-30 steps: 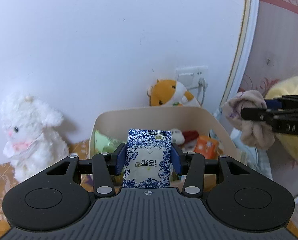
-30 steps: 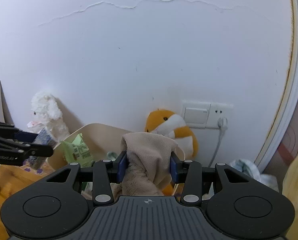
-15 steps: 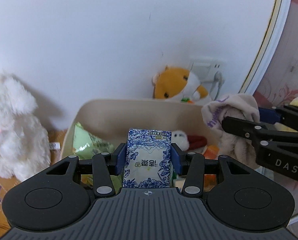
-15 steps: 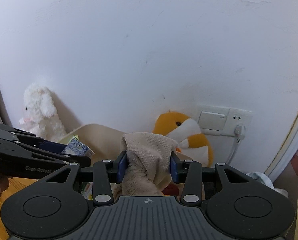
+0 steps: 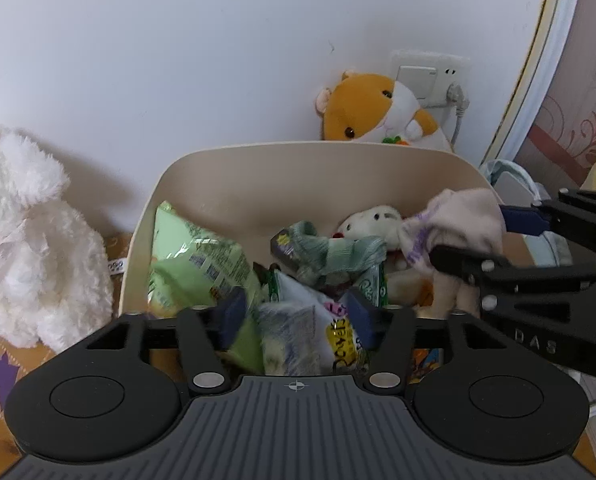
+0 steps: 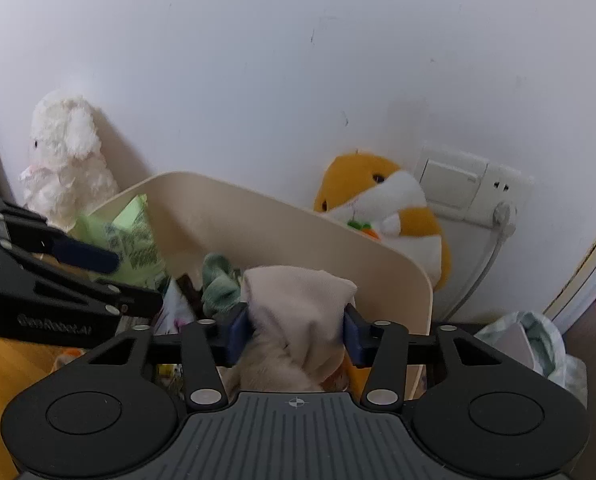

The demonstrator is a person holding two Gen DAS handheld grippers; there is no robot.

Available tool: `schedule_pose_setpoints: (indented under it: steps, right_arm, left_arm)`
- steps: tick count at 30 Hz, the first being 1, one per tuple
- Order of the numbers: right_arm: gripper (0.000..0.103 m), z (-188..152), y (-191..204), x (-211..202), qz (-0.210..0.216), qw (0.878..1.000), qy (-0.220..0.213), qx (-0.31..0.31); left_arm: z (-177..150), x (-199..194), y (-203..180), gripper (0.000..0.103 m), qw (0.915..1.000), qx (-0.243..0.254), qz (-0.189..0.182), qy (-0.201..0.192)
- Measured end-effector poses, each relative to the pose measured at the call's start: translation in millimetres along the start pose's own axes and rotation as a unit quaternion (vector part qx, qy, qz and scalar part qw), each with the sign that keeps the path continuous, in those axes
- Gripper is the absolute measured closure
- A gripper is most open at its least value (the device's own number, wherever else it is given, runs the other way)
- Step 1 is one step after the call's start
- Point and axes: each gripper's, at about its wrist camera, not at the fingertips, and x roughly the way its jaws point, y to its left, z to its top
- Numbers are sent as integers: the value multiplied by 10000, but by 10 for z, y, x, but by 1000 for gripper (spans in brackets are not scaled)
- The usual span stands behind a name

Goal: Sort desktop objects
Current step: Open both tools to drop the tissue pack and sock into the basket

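Note:
A beige bin (image 5: 298, 164) against the wall holds snack packets and soft items. My left gripper (image 5: 296, 314) hangs over its near side with its jaws opening. The blue-and-white packet (image 5: 290, 332) is blurred between the pads, free of them and dropping onto the pile. My right gripper (image 6: 296, 330) is over the bin's right part, and its jaws are opening too. The beige cloth (image 6: 298, 300) still stands between its pads and touches both. In the left wrist view the right gripper (image 5: 470, 234) carries that cloth (image 5: 458, 216) over the bin's right rim.
In the bin lie a green snack bag (image 5: 194, 264), a green sock (image 5: 330, 248) and a small white plush (image 5: 370, 220). An orange hamster plush (image 5: 374, 108) and a wall socket (image 5: 430, 76) are behind it. A white lamb plush (image 5: 30, 232) stands at its left and a plastic bag (image 6: 530, 336) at its right.
Both grippers came down and forward over the bin. The left jaws parted and let go of the blue-and-white packet. The right jaws widened around the beige cloth.

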Motion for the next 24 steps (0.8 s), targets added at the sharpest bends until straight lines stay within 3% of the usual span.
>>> schedule_pose_setpoints:
  steps: [3, 5, 7, 11, 19, 24]
  right_arm:
    - [39, -44, -3, -47, -14, 10000, -32, 21]
    - [27, -49, -2, -115, -40, 9999, -115, -13]
    - [24, -50, 10, -215, -49, 9997, -248, -68]
    - [6, -78, 45, -410, -107, 9989, -420, -186]
    - [0, -330, 161, -746, -112, 9975, -526, -459]
    - [0, -599, 224, -858, -101, 9985, -333, -415]
  left_arm:
    - [-21, -71, 31, 35, 9999, -110, -36, -87]
    - [-33, -126, 41, 35, 9997, -188, -61, -117]
    - [-33, -164, 30, 34, 9996, -234, -117, -136]
    - [-103, -299, 16, 33, 9994, -237, -191, -153]
    - [-338, -567, -36, 33, 9996, -153, -182, -154]
    - [-587, -620, -39, 33, 9990, -280, -241, 267]
